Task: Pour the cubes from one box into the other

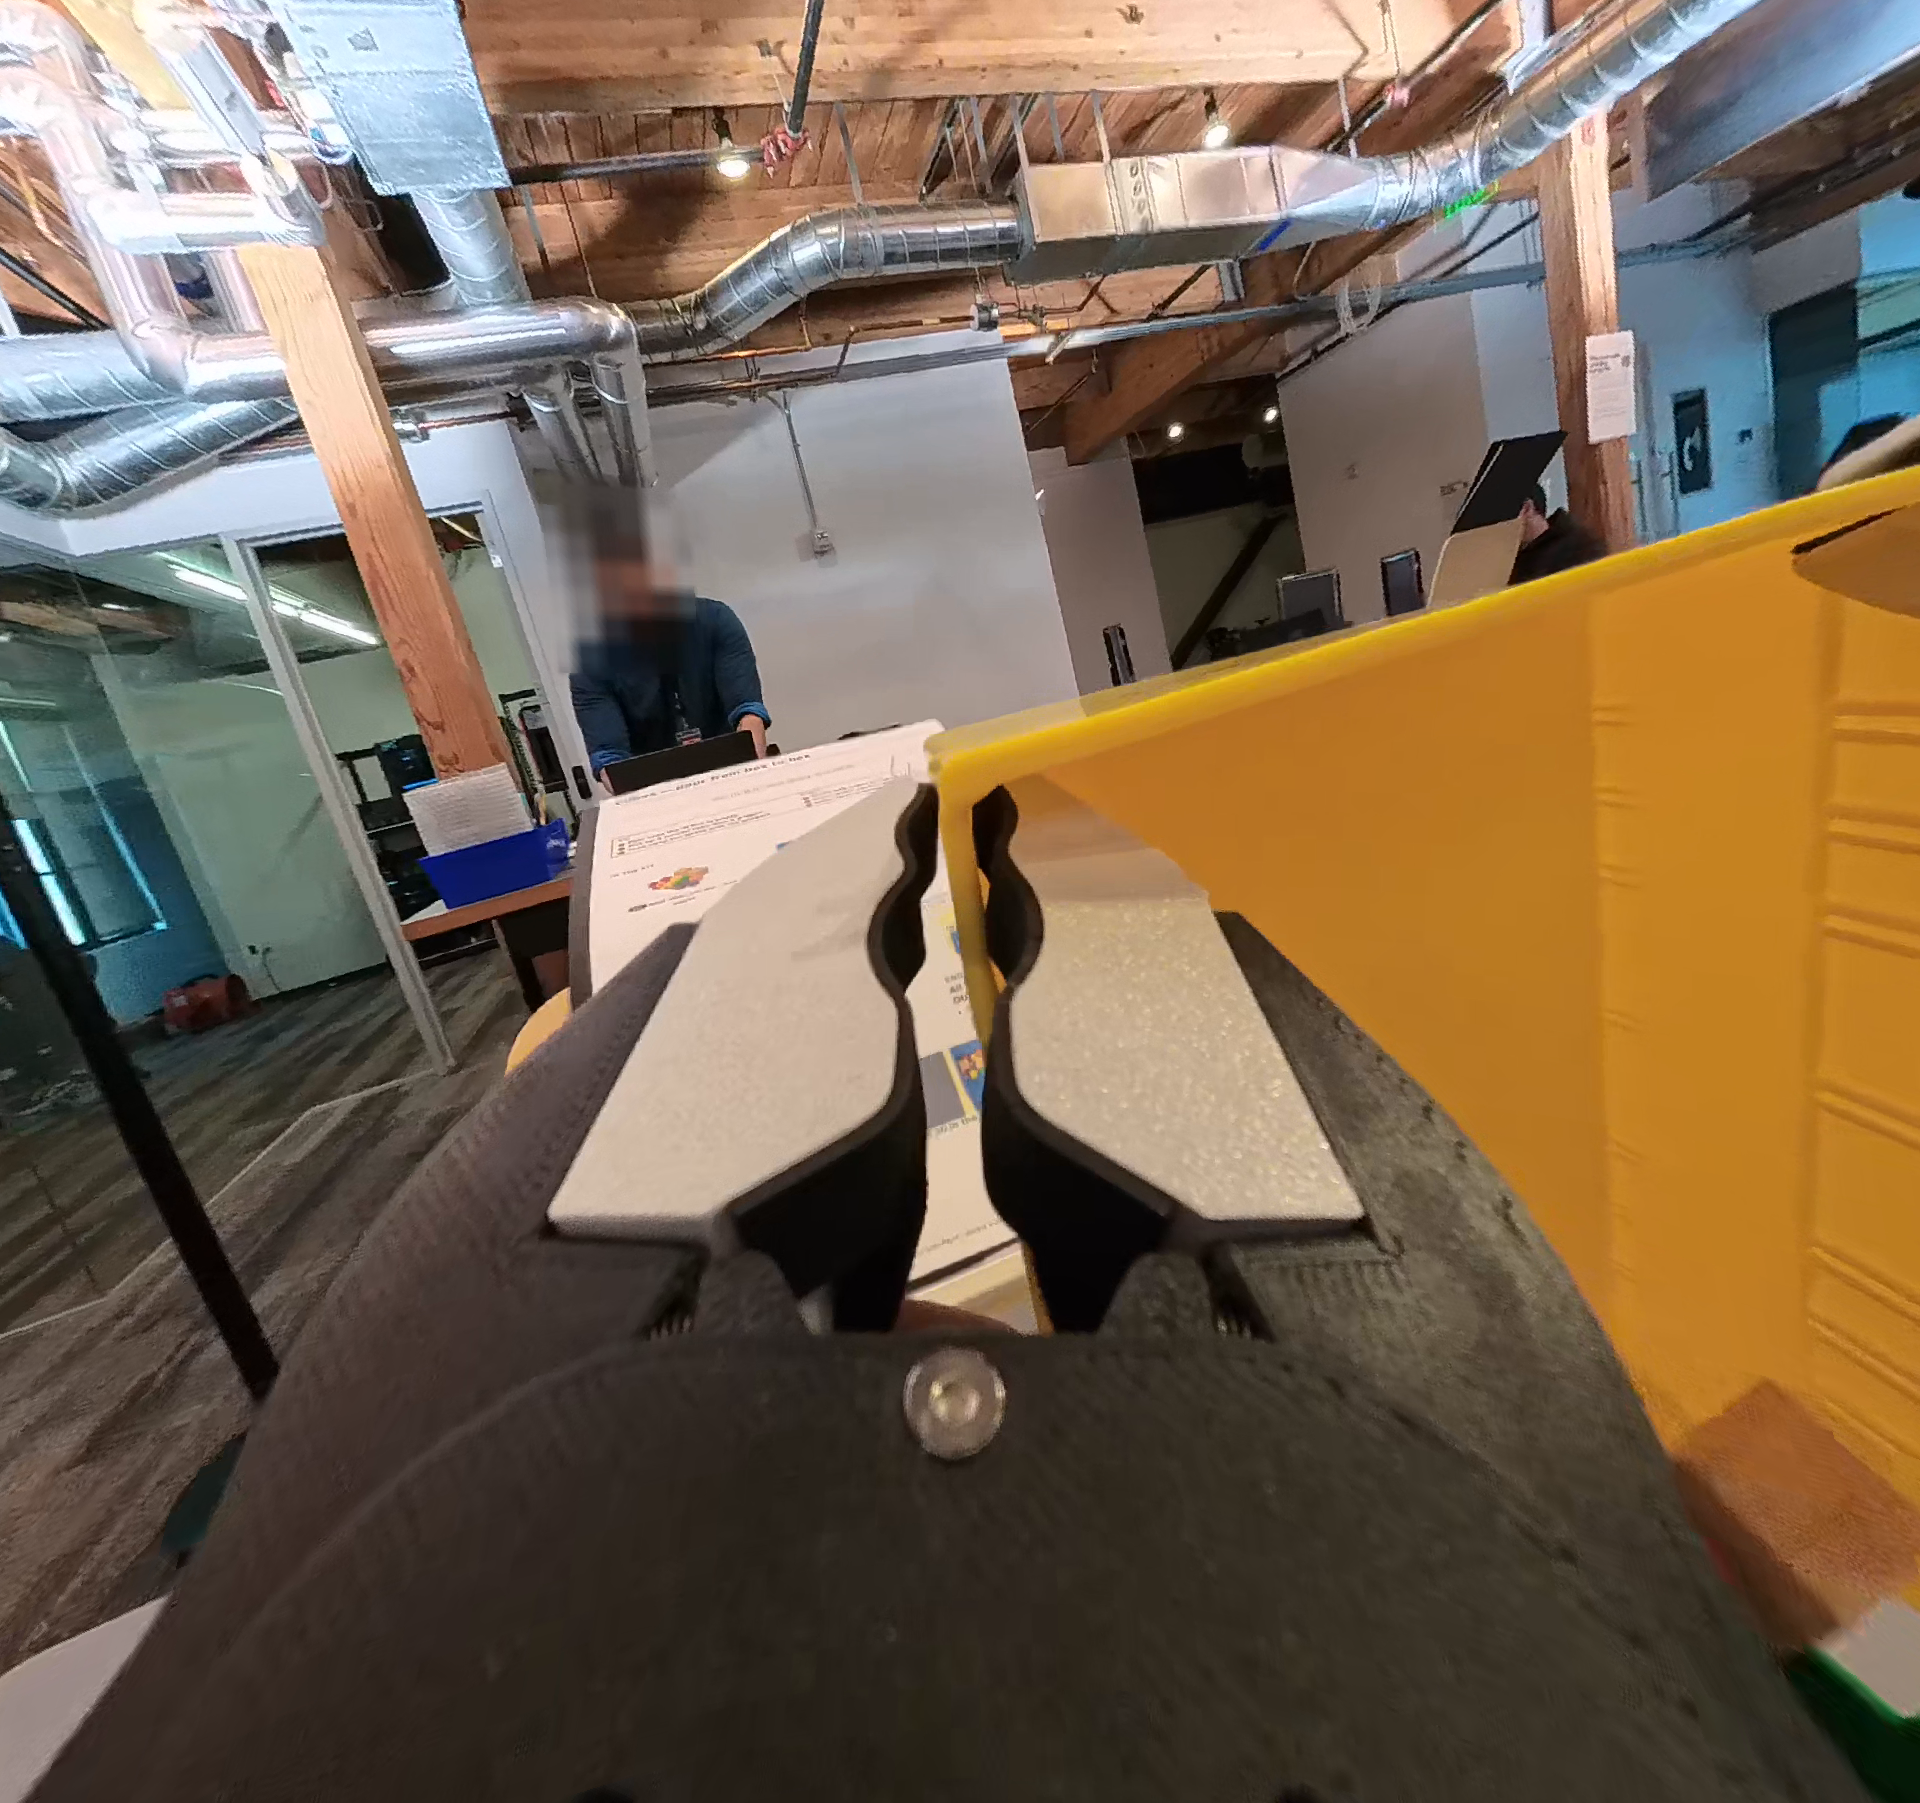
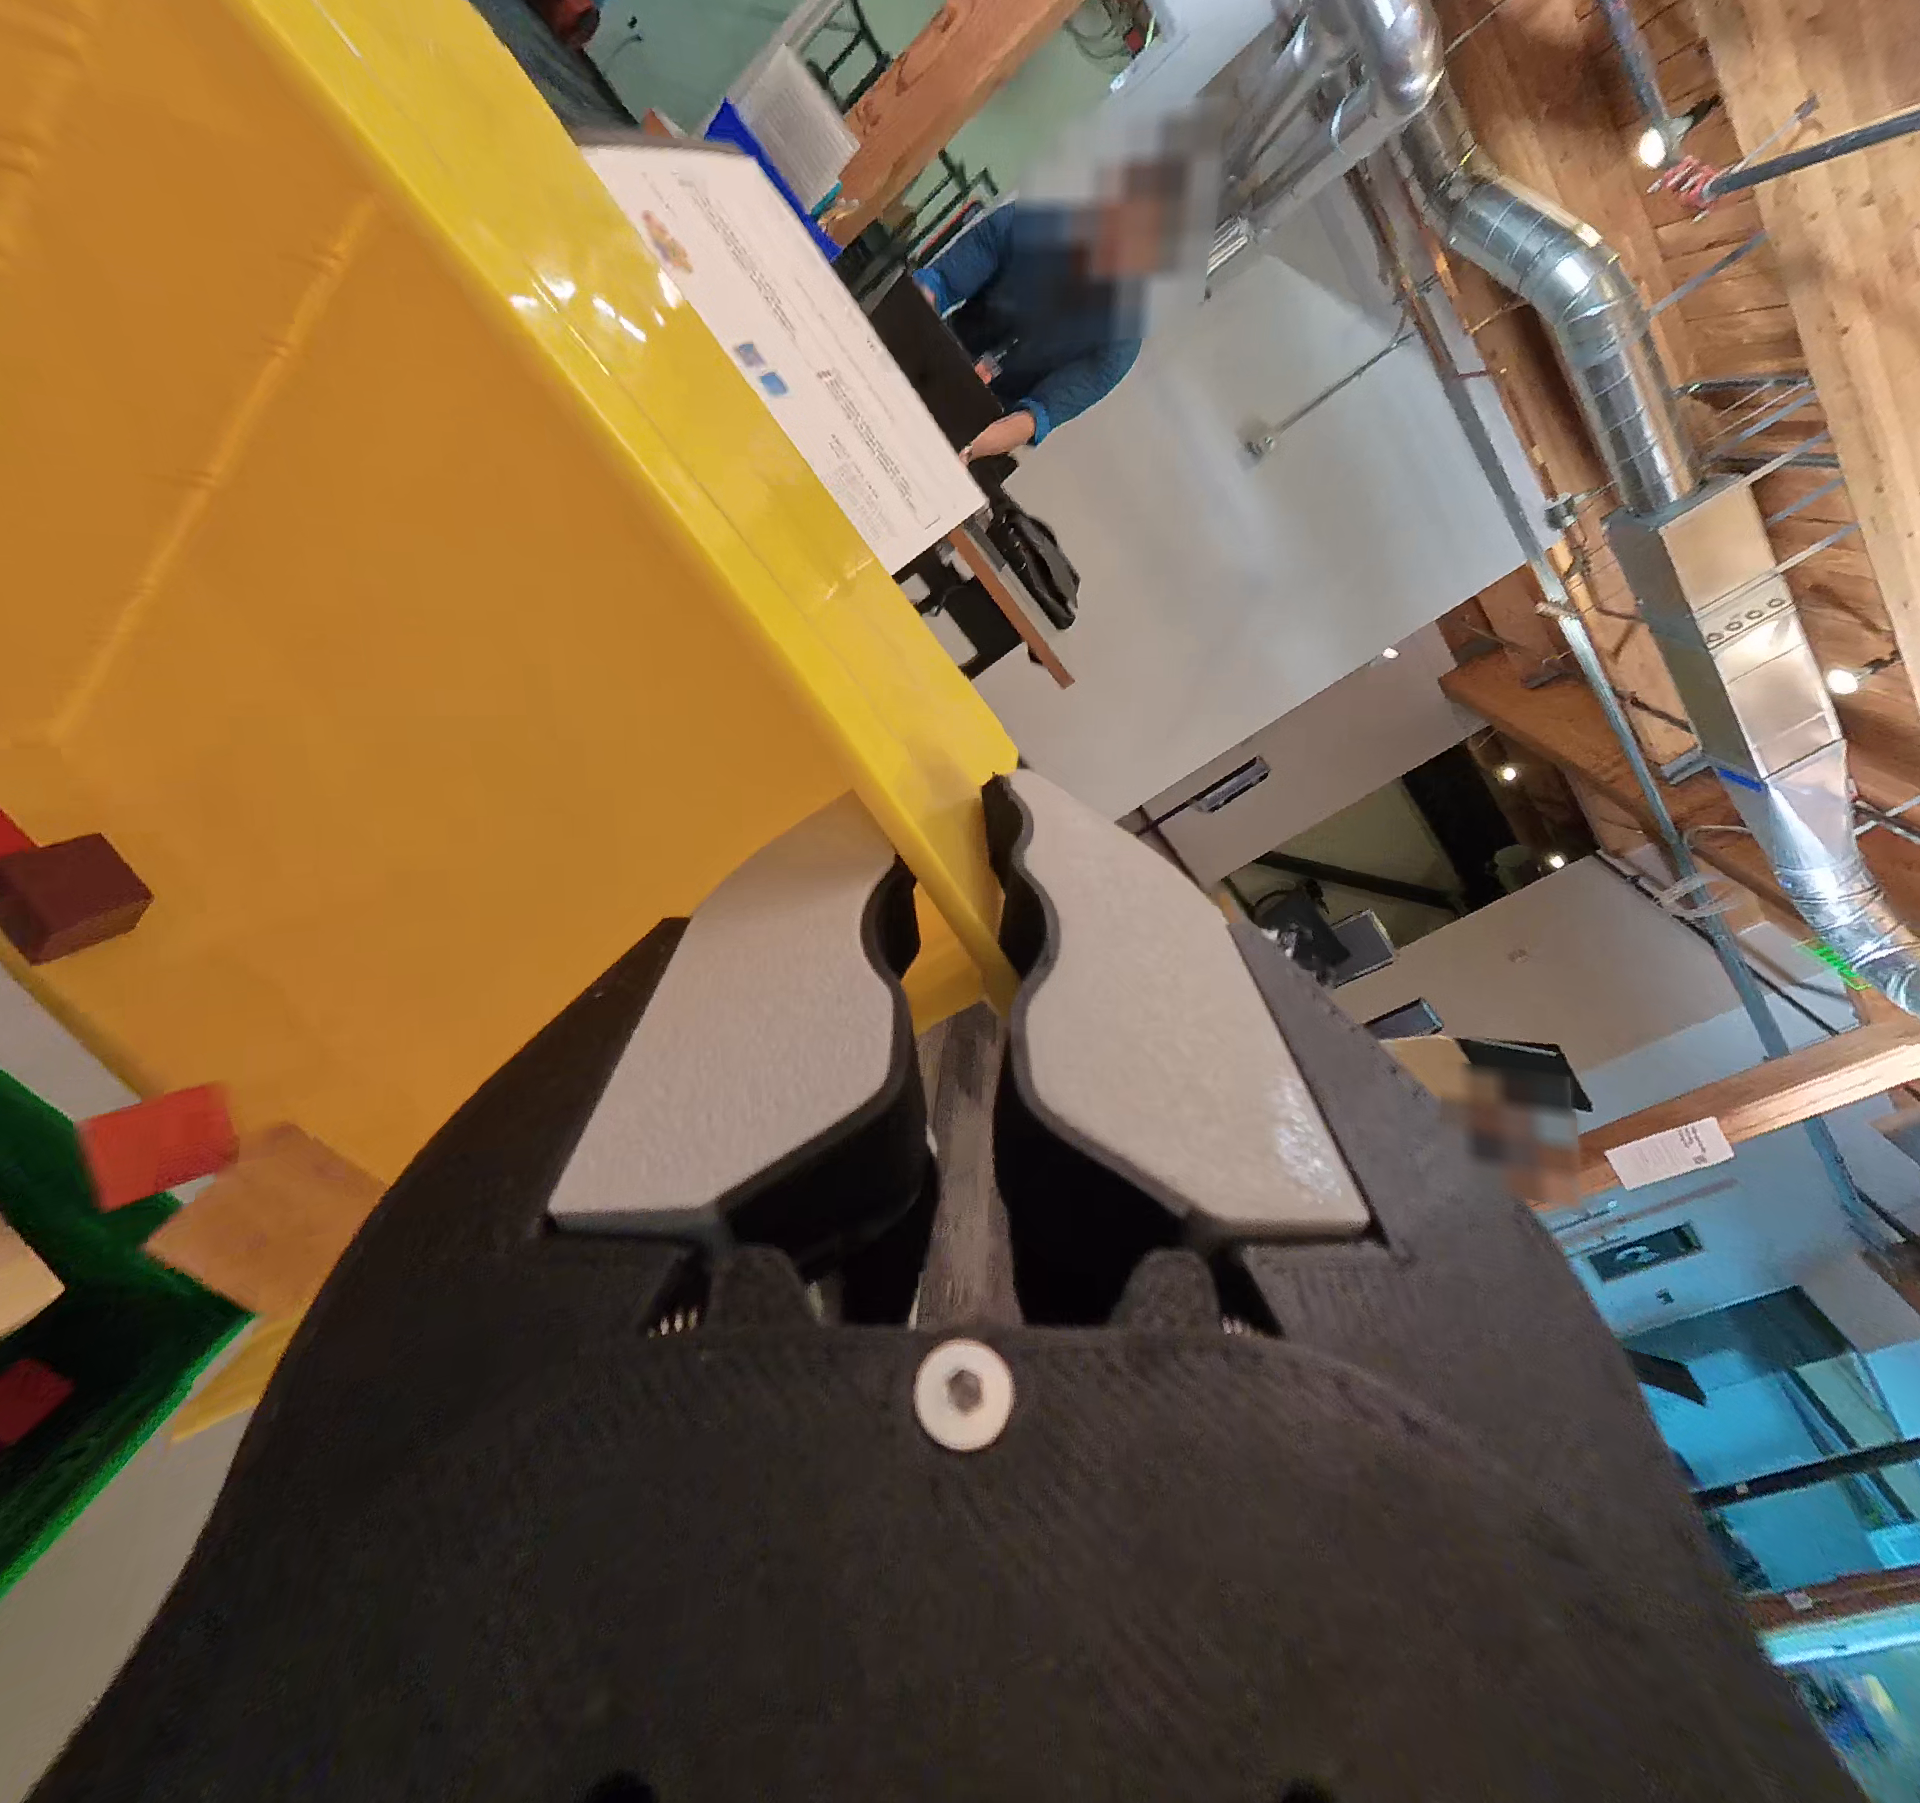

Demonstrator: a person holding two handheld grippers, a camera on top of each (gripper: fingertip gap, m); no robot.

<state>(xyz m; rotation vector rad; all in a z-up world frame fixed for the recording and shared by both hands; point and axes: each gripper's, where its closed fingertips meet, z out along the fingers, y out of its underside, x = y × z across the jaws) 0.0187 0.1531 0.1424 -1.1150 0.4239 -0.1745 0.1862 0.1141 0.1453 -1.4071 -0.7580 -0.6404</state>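
Note:
My left gripper (image 1: 958, 823) is shut on the thin rim of the yellow box (image 1: 1507, 922), which is lifted and tilted. My right gripper (image 2: 992, 818) is shut on another part of the yellow box's rim; the yellow box (image 2: 364, 506) fills the upper left of the right wrist view. Wooden cubes are tumbling out: a dark brown cube (image 2: 73, 896), an orange-red cube (image 2: 156, 1145) and a tan cube (image 2: 265, 1218). A blurred tan cube (image 1: 1787, 1504) shows at the box mouth in the left wrist view. The green box (image 2: 94, 1379) lies below at lower left, with cubes inside.
A white table (image 2: 94, 1649) lies under the green box (image 1: 1870, 1722). A white printed sheet (image 1: 748, 818) lies beyond the boxes. A person (image 1: 665, 683) stands behind a dark laptop at the far side. A blue bin (image 1: 499, 865) sits on another table.

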